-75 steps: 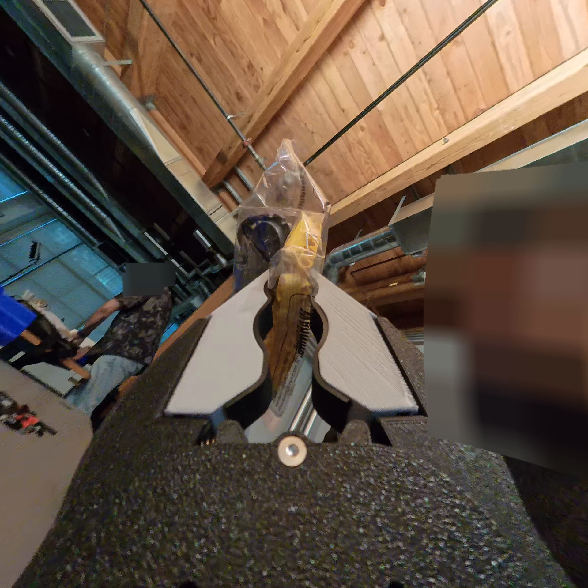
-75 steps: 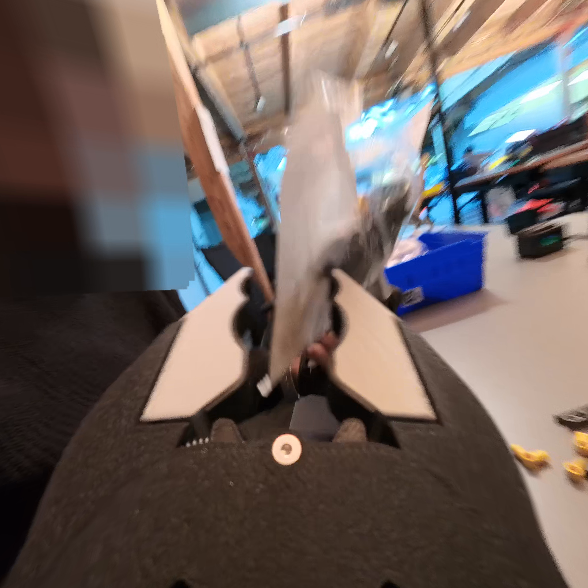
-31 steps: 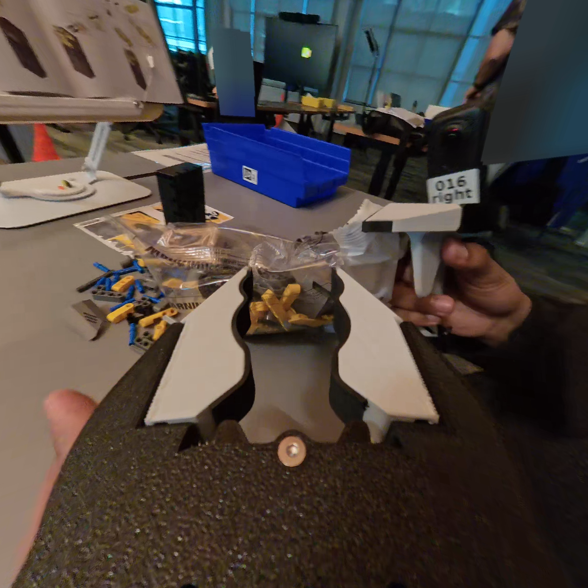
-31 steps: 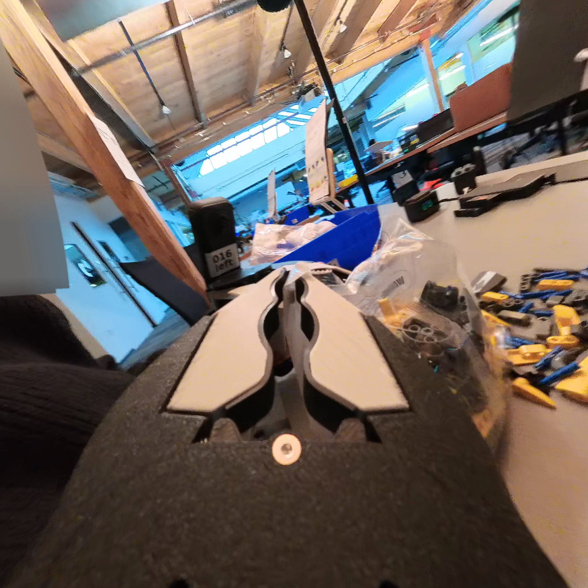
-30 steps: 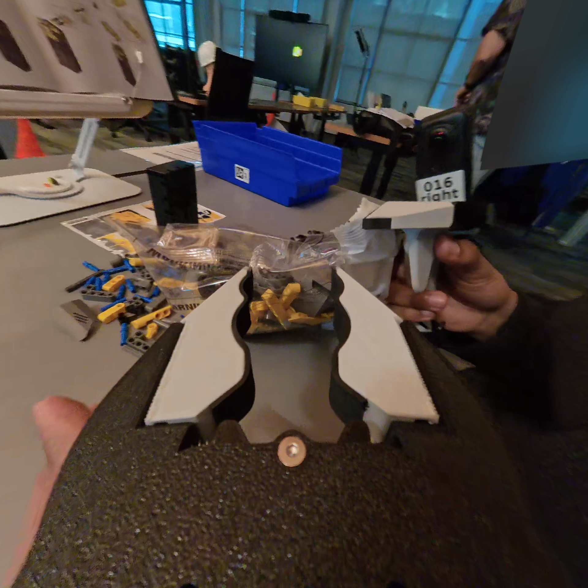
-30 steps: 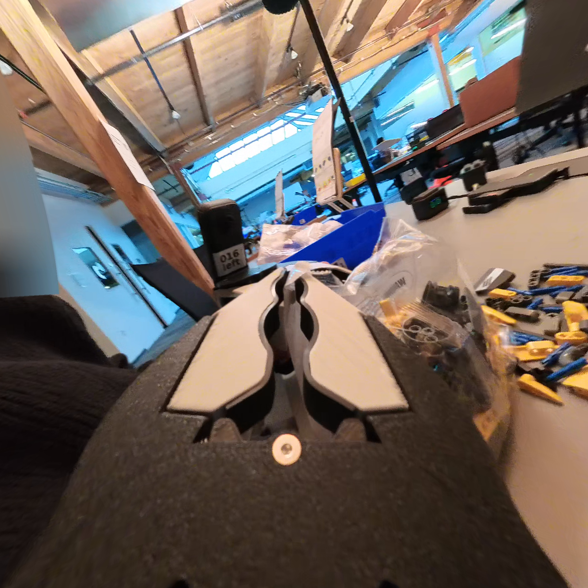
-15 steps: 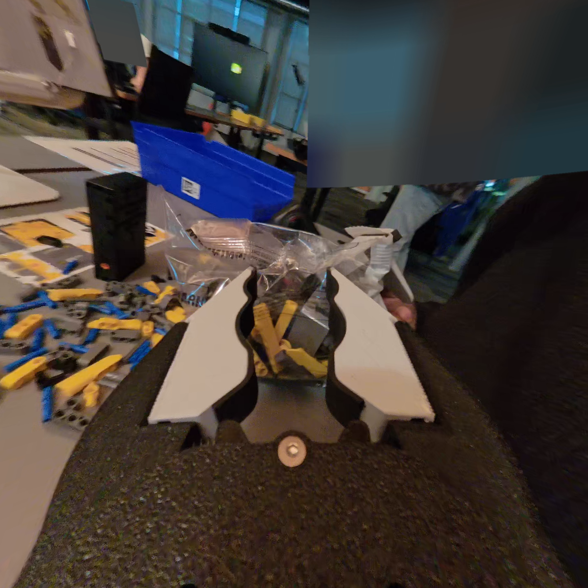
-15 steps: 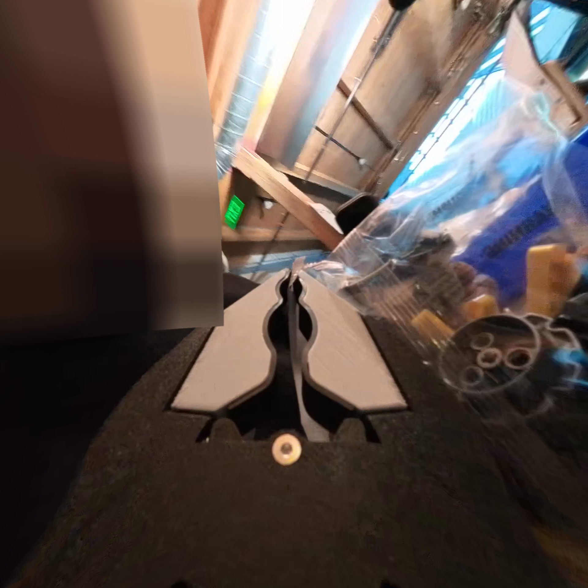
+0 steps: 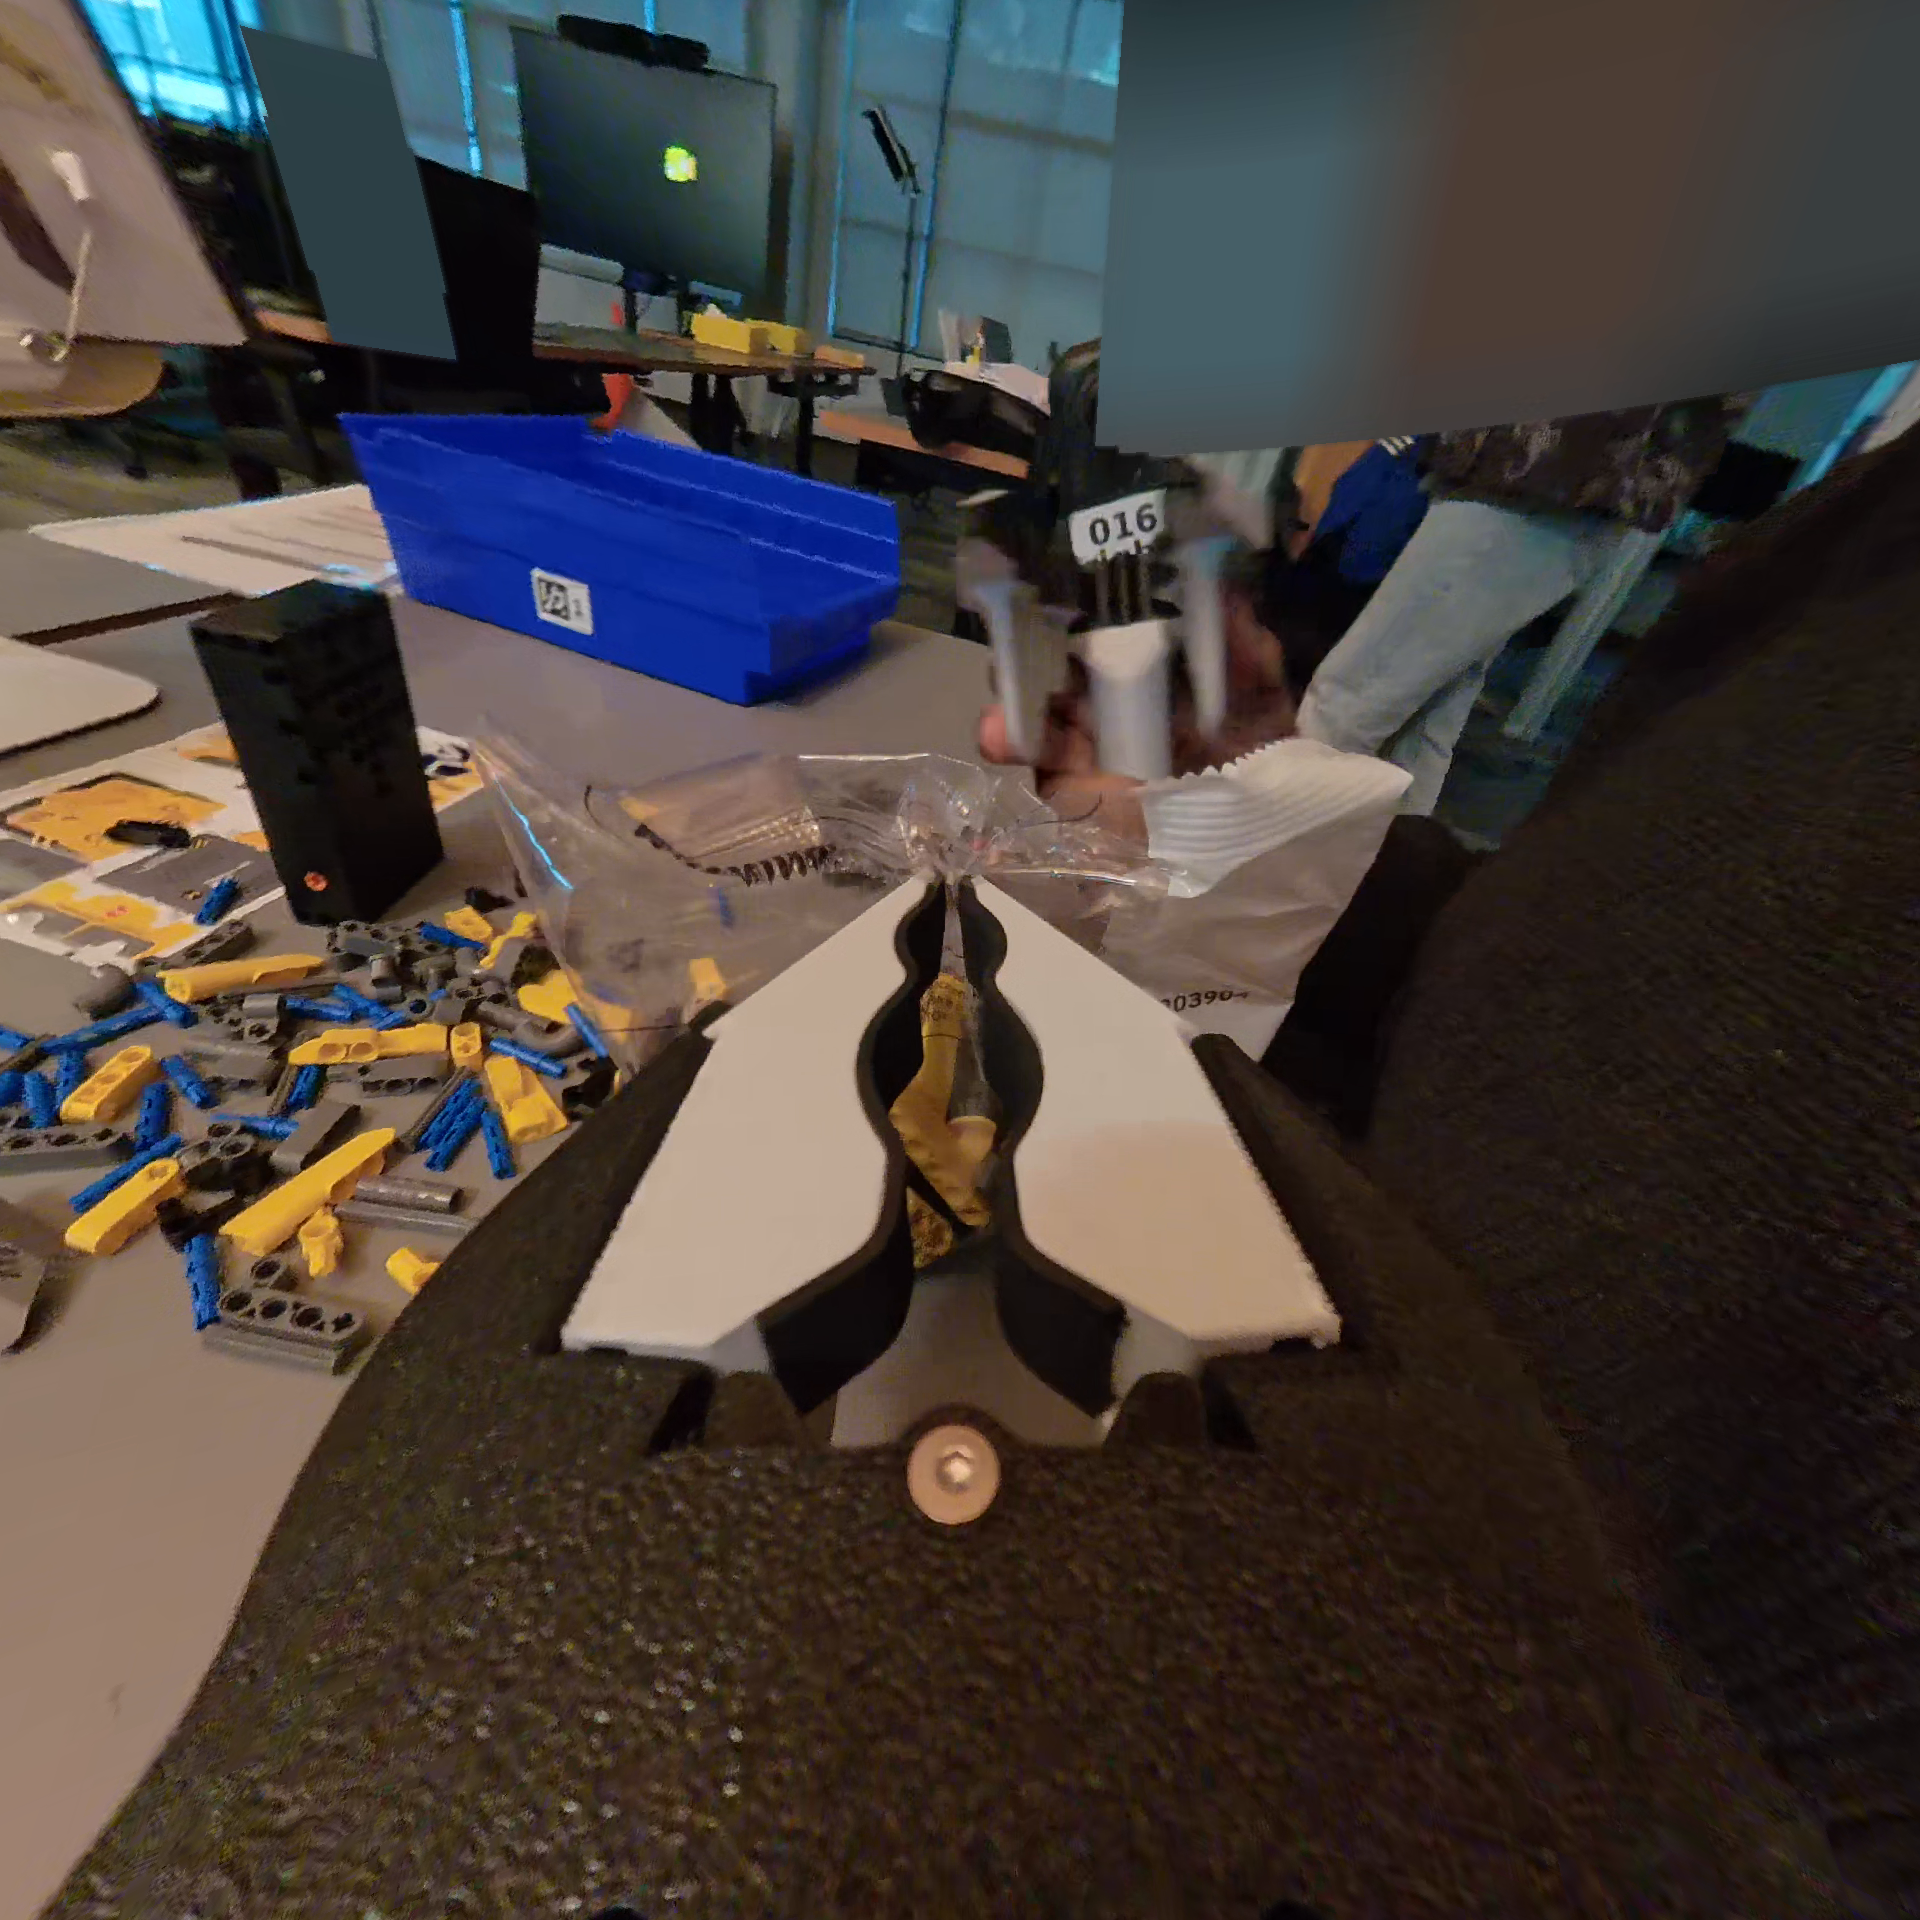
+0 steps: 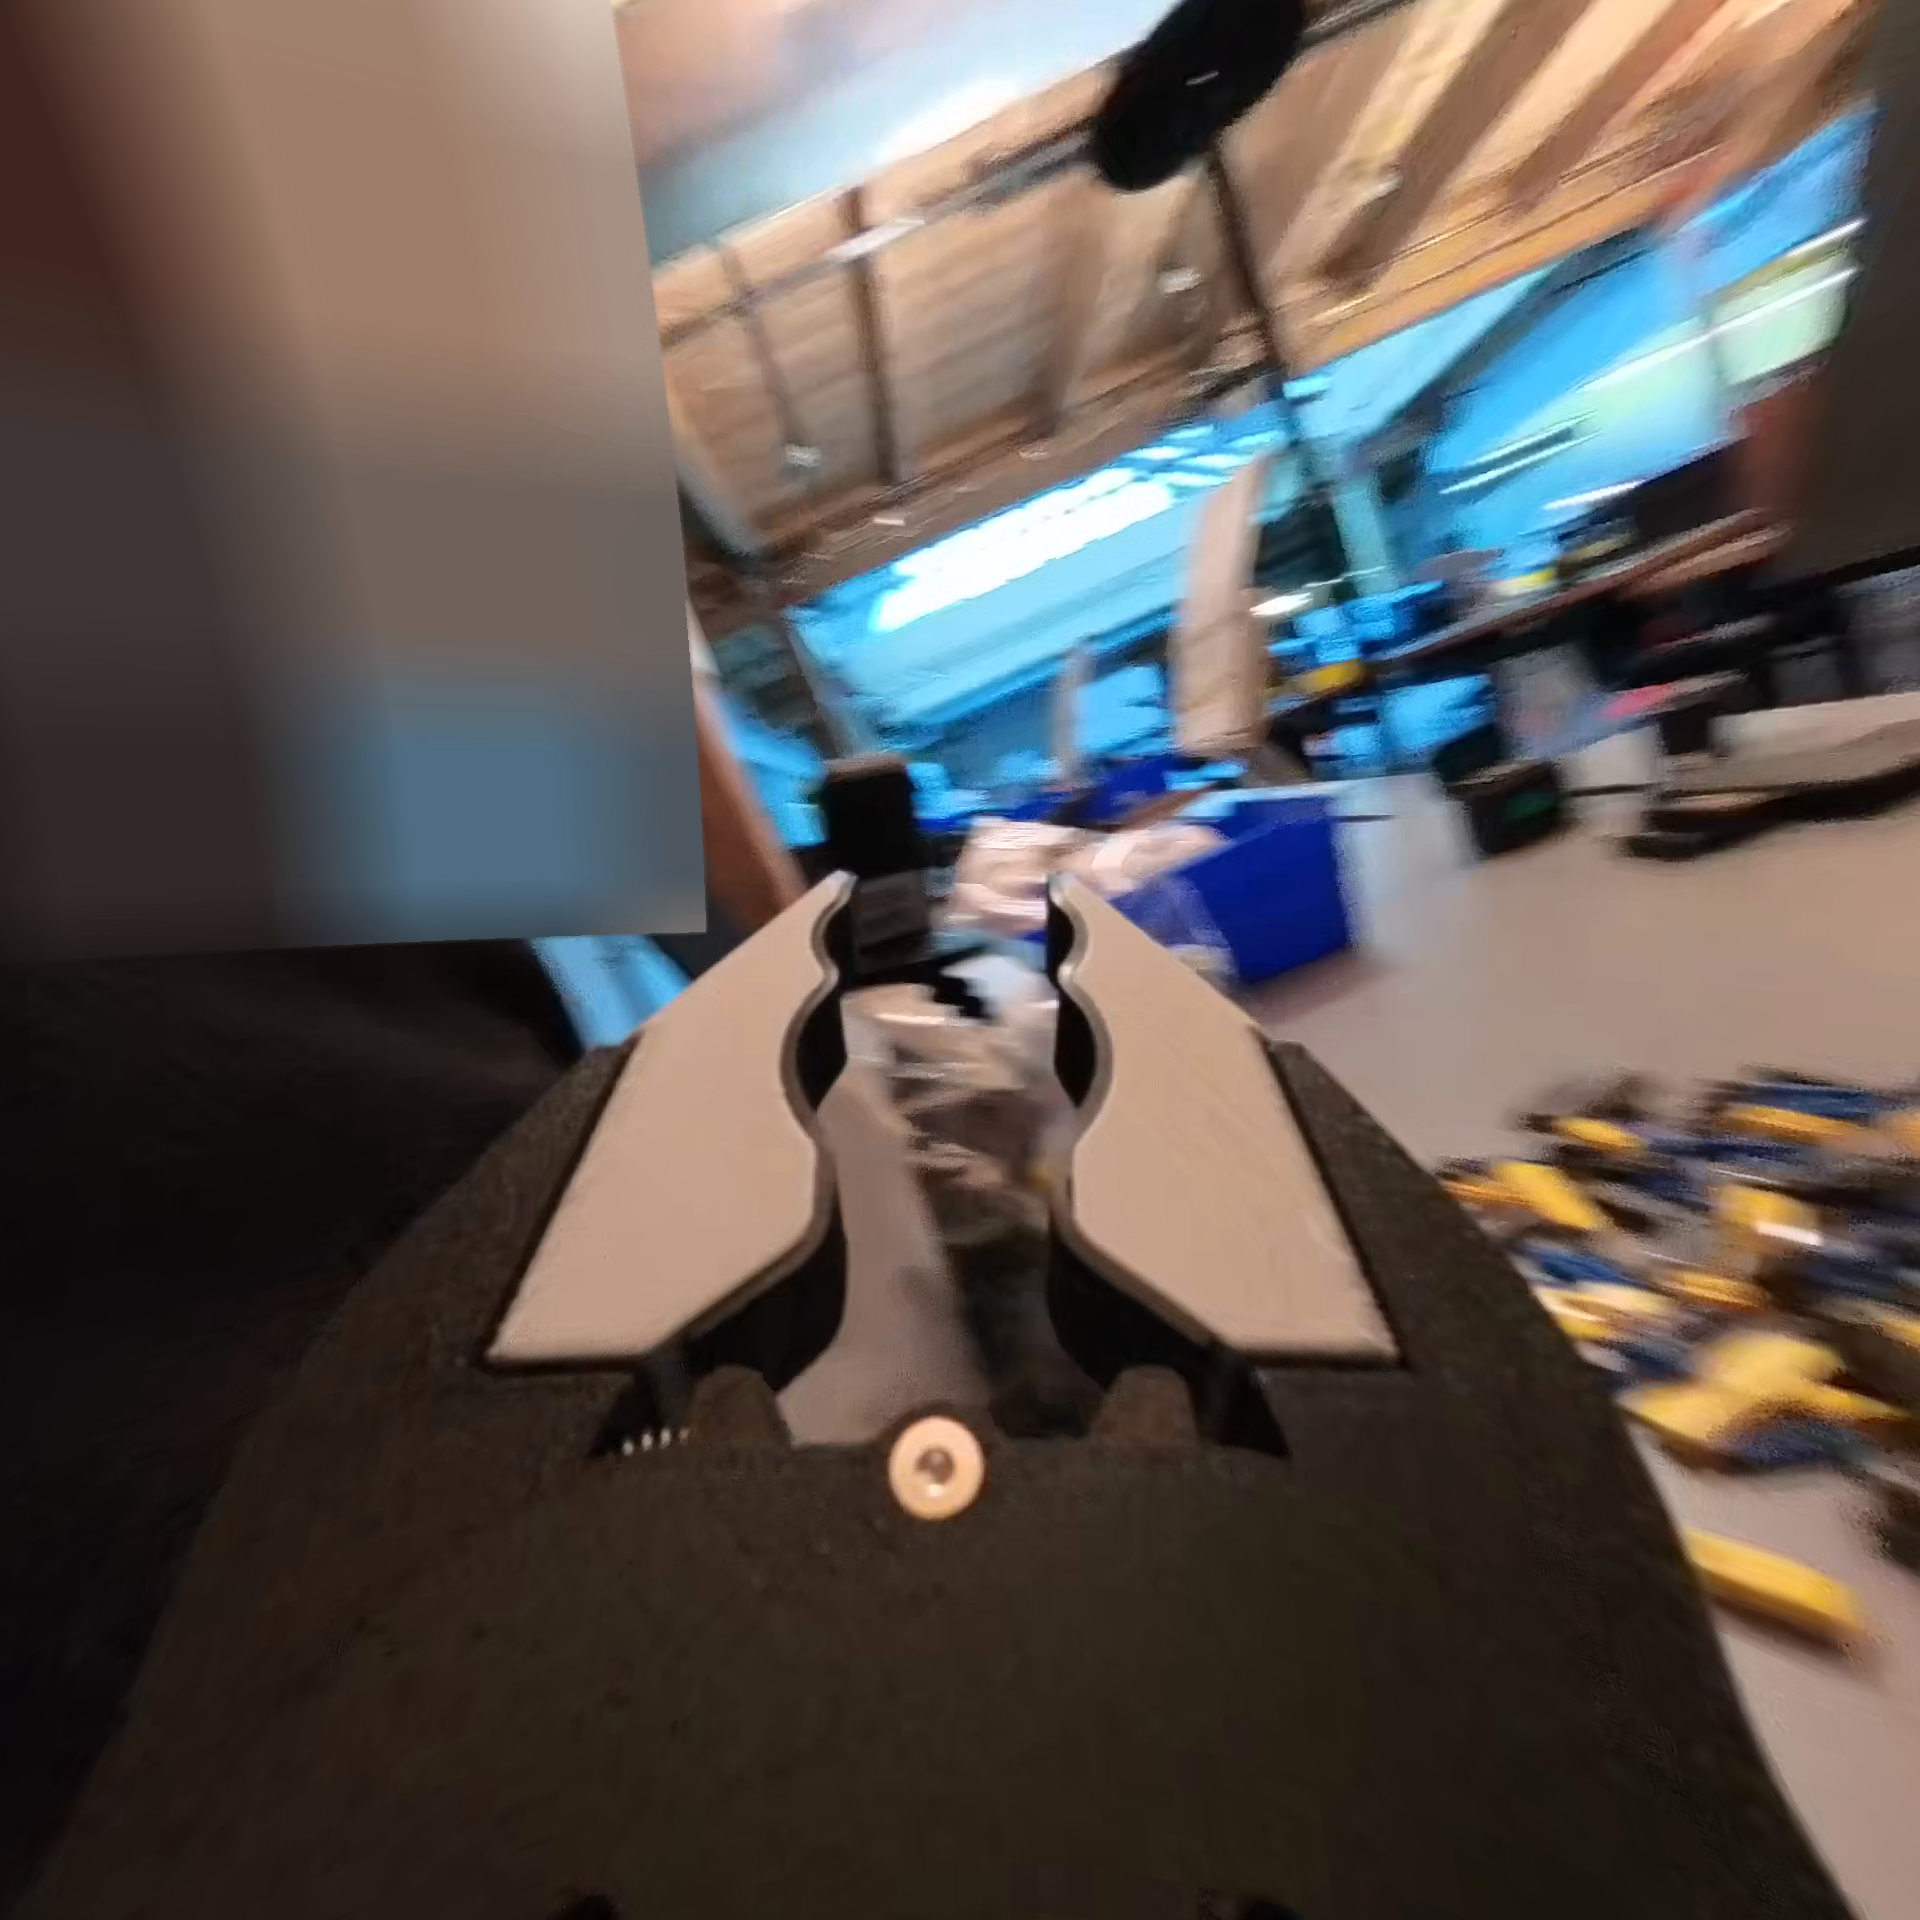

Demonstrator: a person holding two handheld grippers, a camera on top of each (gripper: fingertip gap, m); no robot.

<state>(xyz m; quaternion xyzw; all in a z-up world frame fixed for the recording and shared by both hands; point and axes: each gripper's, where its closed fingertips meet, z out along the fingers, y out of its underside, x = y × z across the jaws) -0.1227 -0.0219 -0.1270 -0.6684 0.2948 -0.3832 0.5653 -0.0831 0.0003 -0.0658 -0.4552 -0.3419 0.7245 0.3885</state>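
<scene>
The left claw [image 9: 951, 899] is pressed together on the clear plastic bag [image 9: 727, 883]; its tips pinch the gathered film, and some yellow pieces inside the bag sit in the hollow between the two fingers. The right claw [image 10: 951, 904] stands apart, with nothing pinched between its tips. The right wrist view is blurred, so I cannot tell whether the crumpled film in its gap touches the fingers.

I judge the main risk is that the bag slides out of the left claw, because the film is thin and smooth and the grip is only at the tips. A second risk is that small pieces fall out if the bag is tilted or torn, since only one claw holds it now. They would then mix with the loose ones.

From the bag outward: most of the bag spreads in front of the left claw and a little to its left, and its lower part seems to rest on the grey worktop [image 9: 125, 1455]. Just right of the bag is a white paper bag [image 9: 1257, 862]. Behind the bag, the right claw [image 9: 1112, 675] hovers with a hand around it. Left of the bag lies a heap of blue, yellow and grey building pieces [image 9: 312, 1091], and a black block [image 9: 312, 748] stands behind that heap. Far behind the bag sits a blue bin [image 9: 644, 561].
</scene>
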